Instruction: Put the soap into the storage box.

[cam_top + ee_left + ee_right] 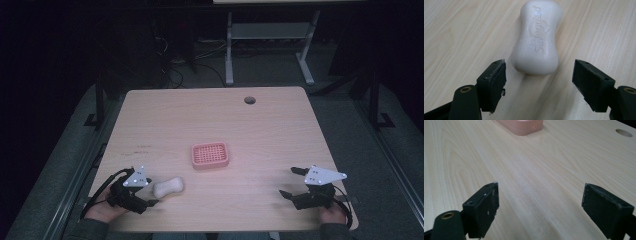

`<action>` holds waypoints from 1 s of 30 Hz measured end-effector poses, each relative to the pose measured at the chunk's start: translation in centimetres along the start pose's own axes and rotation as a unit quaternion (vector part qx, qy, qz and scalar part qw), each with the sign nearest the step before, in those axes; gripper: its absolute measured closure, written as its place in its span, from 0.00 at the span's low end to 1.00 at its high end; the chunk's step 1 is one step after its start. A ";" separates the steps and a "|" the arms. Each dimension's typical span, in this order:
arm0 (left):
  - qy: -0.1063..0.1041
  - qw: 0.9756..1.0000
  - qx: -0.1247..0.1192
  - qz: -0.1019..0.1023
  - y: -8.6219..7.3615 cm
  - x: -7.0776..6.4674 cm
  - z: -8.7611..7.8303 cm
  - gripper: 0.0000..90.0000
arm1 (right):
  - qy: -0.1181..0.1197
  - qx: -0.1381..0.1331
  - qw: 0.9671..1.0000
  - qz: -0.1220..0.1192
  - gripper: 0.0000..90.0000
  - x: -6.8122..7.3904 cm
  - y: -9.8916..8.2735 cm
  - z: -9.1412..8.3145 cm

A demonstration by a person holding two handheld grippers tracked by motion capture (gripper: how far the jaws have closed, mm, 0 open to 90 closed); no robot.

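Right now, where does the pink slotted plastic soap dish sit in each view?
High view: the pink slotted plastic soap dish is at table centre, up and right of the white soap bar.
Left gripper view: not in it.
Right gripper view: its corner is at the top edge.
Shared landmark: the round table hole.

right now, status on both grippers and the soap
Left gripper open, soap bar just ahead of its fingers, untouched. Right gripper open, empty. Pink soap dish empty, path clear.
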State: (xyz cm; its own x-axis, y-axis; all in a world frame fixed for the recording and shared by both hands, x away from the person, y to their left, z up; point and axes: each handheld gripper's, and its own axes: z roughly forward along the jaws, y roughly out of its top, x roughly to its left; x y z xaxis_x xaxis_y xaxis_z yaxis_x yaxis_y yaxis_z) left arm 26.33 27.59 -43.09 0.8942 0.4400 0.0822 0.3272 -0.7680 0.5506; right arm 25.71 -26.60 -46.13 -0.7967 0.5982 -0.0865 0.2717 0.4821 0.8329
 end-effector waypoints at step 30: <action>-0.009 1.000 0.003 0.015 2.0 0.6 1.1 0.30 | 0.000 0.002 1.000 -0.002 0.15 0.0 0.1 0.2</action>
State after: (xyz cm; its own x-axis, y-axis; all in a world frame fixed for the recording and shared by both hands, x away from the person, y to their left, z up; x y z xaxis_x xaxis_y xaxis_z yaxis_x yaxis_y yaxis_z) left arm 27.85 25.76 -42.88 0.9092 0.4080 0.0827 0.3019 -0.7830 0.5439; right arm 25.80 -26.48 -46.17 -0.7983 0.5955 -0.0895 0.2704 0.4872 0.8304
